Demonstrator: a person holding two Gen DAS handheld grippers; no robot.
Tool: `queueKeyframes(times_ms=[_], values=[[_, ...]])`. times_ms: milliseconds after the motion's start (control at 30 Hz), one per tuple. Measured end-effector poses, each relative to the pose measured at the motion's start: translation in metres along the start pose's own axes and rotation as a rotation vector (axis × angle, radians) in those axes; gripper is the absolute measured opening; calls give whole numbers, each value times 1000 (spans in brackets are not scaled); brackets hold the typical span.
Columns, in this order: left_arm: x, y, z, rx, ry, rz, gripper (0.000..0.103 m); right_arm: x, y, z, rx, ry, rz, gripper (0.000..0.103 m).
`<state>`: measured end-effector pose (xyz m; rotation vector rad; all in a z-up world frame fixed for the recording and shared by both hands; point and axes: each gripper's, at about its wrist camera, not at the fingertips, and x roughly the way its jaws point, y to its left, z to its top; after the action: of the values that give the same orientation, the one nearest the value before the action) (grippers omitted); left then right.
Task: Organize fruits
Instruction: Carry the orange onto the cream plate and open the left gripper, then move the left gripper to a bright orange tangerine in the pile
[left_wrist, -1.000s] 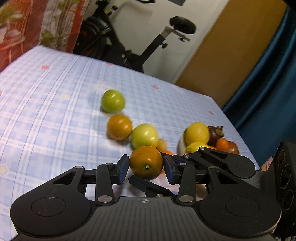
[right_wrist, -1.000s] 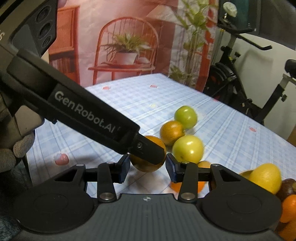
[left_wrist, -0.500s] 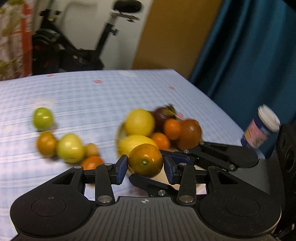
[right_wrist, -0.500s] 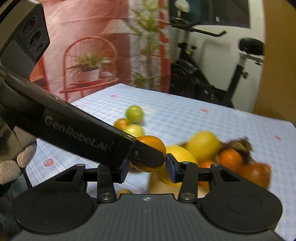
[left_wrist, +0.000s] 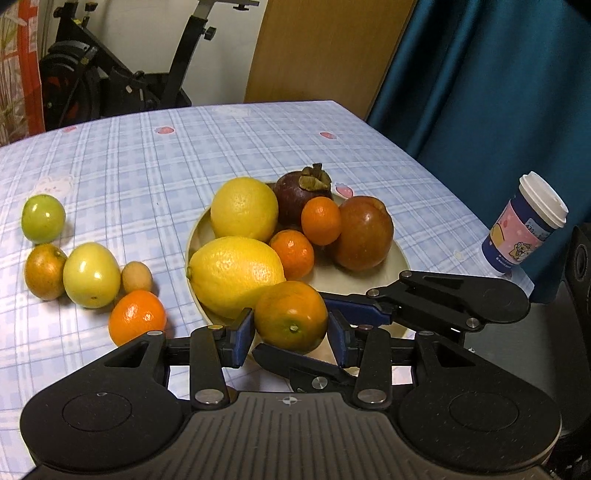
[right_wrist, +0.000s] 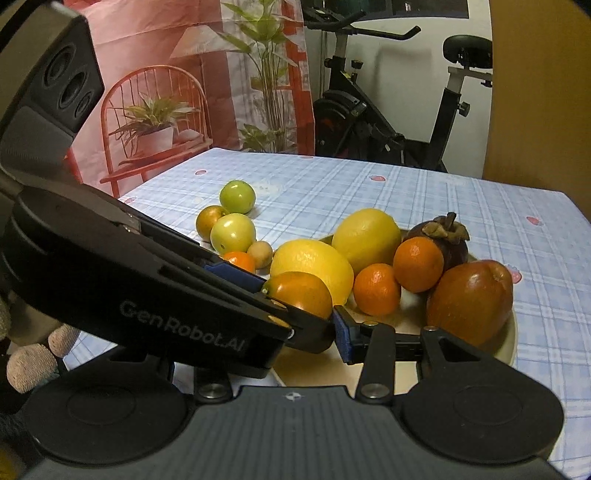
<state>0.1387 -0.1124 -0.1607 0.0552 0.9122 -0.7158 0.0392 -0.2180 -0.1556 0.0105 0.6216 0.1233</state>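
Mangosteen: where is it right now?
The mangosteen sits at the plate's far rim in the left wrist view, behind a small tangerine, right of the round lemon.
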Motion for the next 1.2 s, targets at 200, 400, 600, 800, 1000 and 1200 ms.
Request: queueKeyframes(times_ms=[200,400,600,800,1000,1200], values=[[-1,7,-7,-36,-5,-17,44,9,1,-1,1,29,8,46],[-8,10,-10,-50,-36,-28,45,9,-2,-1,26,33,13,47],[-33,20,-17,-79,-129,13,46,9,-2,0,35,37,-1,54],[-64,50,-24,-197,-246,115,46,9,0,1,26,37,-23,59],[-83,81,-30,-300,-289,226,47,3,-1,2,35,-1,-51,60],[-92,96,-29,-343,-304,296,46,-6,0,7,23,-88,-56,60]])
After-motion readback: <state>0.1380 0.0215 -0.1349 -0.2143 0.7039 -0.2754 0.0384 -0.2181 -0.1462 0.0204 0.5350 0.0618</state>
